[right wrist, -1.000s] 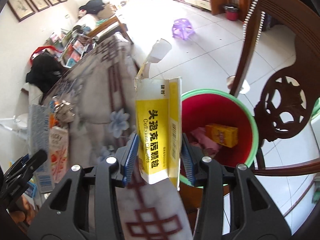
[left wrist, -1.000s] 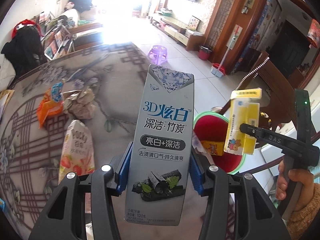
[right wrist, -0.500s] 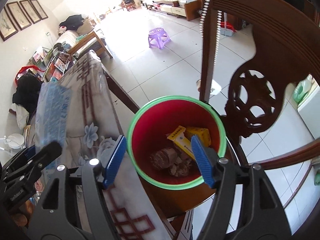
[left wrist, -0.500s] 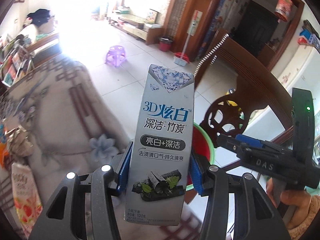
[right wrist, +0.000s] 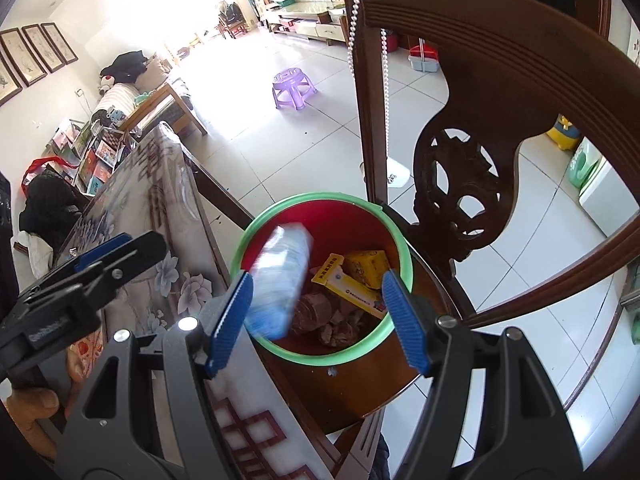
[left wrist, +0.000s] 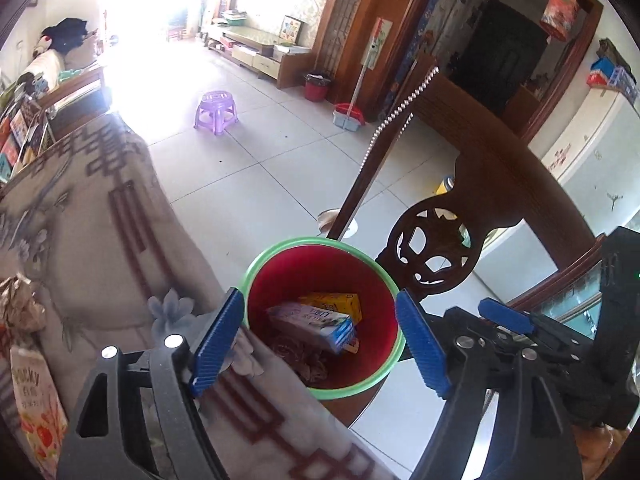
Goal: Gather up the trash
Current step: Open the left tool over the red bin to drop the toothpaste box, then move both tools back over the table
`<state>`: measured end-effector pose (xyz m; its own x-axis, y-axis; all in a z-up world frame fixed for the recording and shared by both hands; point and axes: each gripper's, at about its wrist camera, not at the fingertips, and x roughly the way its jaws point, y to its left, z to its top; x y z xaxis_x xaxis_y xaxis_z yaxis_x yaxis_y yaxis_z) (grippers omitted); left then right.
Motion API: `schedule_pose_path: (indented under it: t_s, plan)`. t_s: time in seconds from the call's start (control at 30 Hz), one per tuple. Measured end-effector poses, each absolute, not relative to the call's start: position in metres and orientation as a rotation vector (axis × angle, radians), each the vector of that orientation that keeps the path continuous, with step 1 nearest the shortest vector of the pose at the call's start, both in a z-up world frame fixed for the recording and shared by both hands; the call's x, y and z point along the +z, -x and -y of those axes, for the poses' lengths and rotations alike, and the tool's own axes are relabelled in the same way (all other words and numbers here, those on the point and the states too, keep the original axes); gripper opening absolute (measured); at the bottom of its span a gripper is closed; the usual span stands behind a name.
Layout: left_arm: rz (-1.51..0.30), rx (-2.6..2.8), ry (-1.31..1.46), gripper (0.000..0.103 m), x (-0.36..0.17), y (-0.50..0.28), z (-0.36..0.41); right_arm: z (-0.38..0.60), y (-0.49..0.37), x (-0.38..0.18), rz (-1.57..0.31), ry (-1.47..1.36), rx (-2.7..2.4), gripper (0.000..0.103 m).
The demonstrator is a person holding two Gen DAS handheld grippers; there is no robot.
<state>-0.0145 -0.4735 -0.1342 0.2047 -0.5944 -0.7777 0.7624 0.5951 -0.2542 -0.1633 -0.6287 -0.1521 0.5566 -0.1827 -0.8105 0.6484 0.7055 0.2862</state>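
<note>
A red bin with a green rim (left wrist: 276, 254) (right wrist: 316, 200) stands on a chair seat beside the table. The grey toothpaste box (left wrist: 310, 326) lies inside it in the left wrist view; in the right wrist view it shows blurred (right wrist: 280, 280) at the bin's left rim. Yellow boxes (right wrist: 360, 276) (left wrist: 334, 304) and crumpled trash lie in the bin. My left gripper (left wrist: 320, 346) is open and empty above the bin. My right gripper (right wrist: 316, 320) is open and empty above the bin.
The table with a patterned cloth (left wrist: 100, 220) (right wrist: 160, 208) lies to the left, with a Pocky pack (left wrist: 36, 408) and crumpled wrappers (left wrist: 18, 304) on it. A carved wooden chair back (left wrist: 460, 216) (right wrist: 460, 140) rises right behind the bin. A purple stool (left wrist: 216, 110) stands on the tiled floor.
My left gripper opened and let go of the toothpaste box, which dropped into the bin. My right gripper earlier let go of the yellow box, which now lies in the bin.
</note>
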Motion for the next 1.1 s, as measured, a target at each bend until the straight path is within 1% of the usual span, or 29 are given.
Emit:
schedule_pose_path:
  t_s: [0.1, 0.3, 0.43, 0.73, 0.93, 1.1]
  plan:
    - [-0.965, -0.882, -0.130, 0.081, -0.129, 0.014, 0.432, 0.620, 0.157, -0.148, -0.839, -0.606, -0.499, 0.065]
    - [-1.034, -0.668, 0.050, 0.082, -0.142, 0.003, 0.333, 0.588, 0.130, -0.144, -0.860, -0.558, -0.414, 0.065]
    - [-1.024, -0.551, 0.144, 0.082, -0.143, -0.002, 0.268, 0.549, 0.106, -0.138, -0.879, -0.495, -0.326, 0.066]
    - [-0.913, -0.396, 0.132, 0.082, -0.125, -0.010, 0.144, 0.446, 0.077, -0.136, -0.922, -0.408, -0.171, 0.069]
    - [-0.971, -0.345, 0.125, 0.082, -0.148, -0.007, 0.060, 0.372, 0.073, -0.144, -0.976, -0.371, -0.117, 0.070]
    - [-1.023, -0.325, 0.132, 0.082, -0.171, -0.003, 0.011, 0.311, 0.078, -0.163, -1.041, -0.346, -0.046, 0.070]
